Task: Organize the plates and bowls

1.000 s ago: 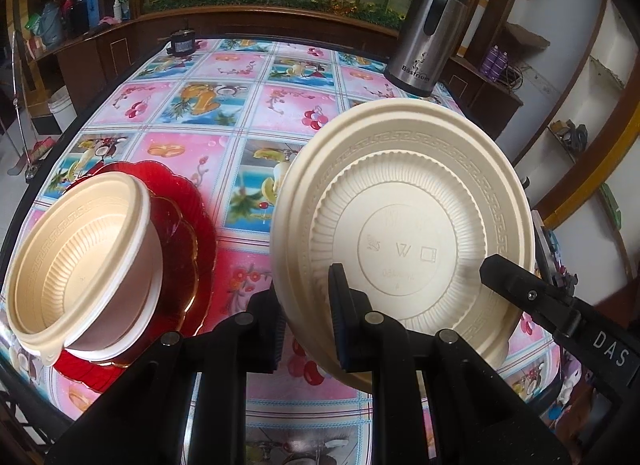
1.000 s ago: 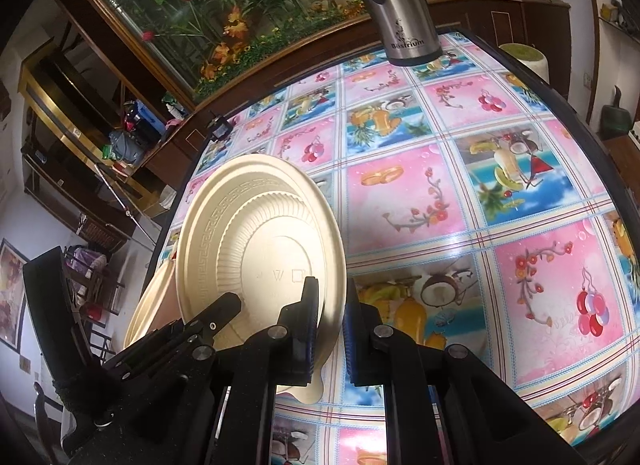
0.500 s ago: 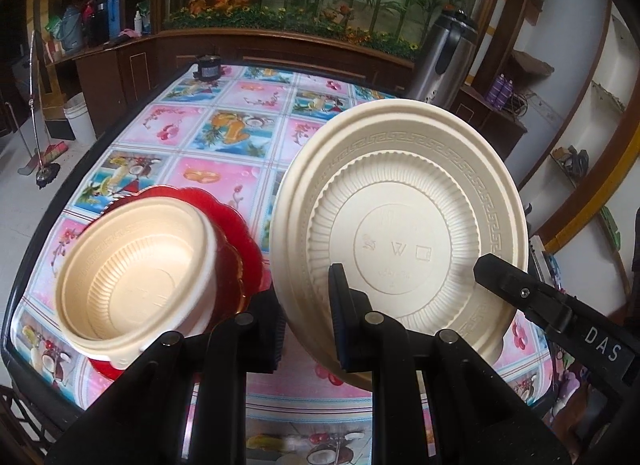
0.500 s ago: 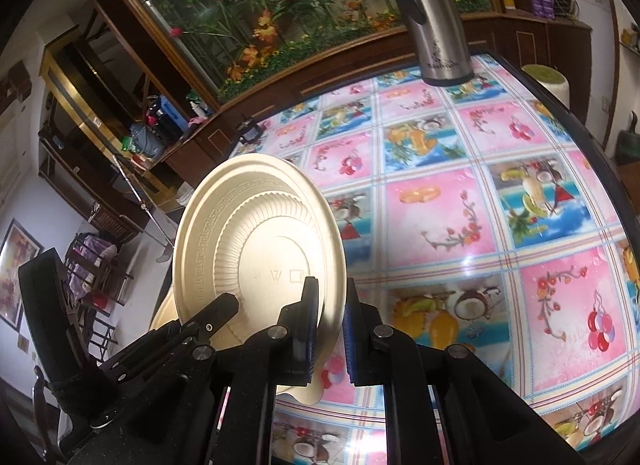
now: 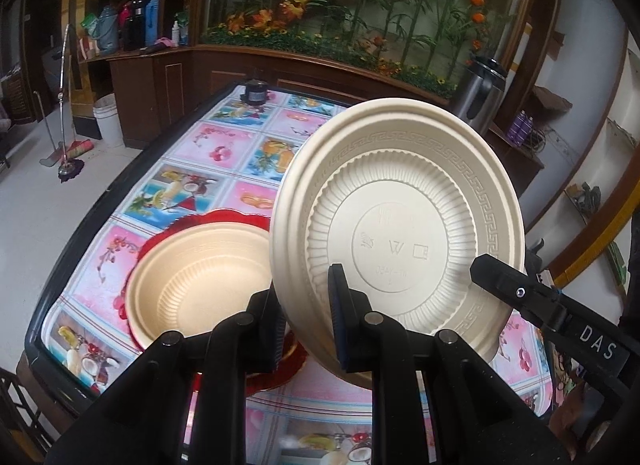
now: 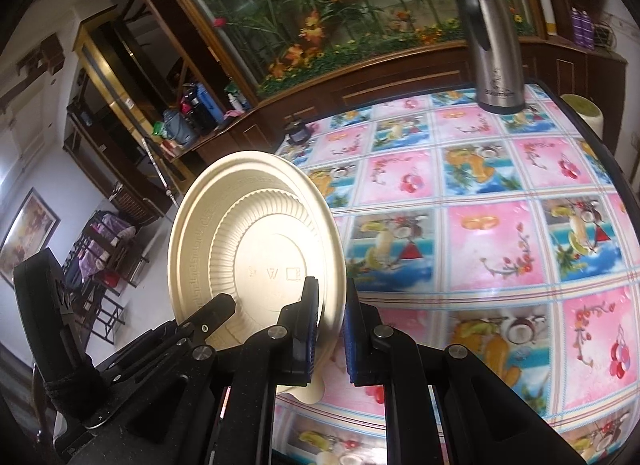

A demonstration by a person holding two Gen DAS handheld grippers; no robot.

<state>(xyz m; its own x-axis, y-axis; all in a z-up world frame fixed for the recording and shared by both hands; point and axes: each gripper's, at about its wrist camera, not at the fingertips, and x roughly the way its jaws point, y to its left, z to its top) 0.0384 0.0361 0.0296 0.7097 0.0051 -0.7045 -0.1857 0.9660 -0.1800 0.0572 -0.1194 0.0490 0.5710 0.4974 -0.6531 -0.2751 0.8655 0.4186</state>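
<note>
We see the left gripper [image 5: 306,319] clamped on the lower rim of a cream plate [image 5: 400,225], which is held upright above the surface [image 5: 208,145], underside toward the camera. At nine o'clock from it, a cream bowl [image 5: 200,285] sits on a red plate [image 5: 216,219]. The right gripper [image 6: 330,331] is clamped on the same cream plate's rim. A steel thermos [image 6: 494,49] stands at one o'clock, well apart.

Steel thermos jug [image 6: 493,45] at the far edge of the fruit-patterned table [image 6: 492,233], flowered glass display [image 5: 360,5] behind.
</note>
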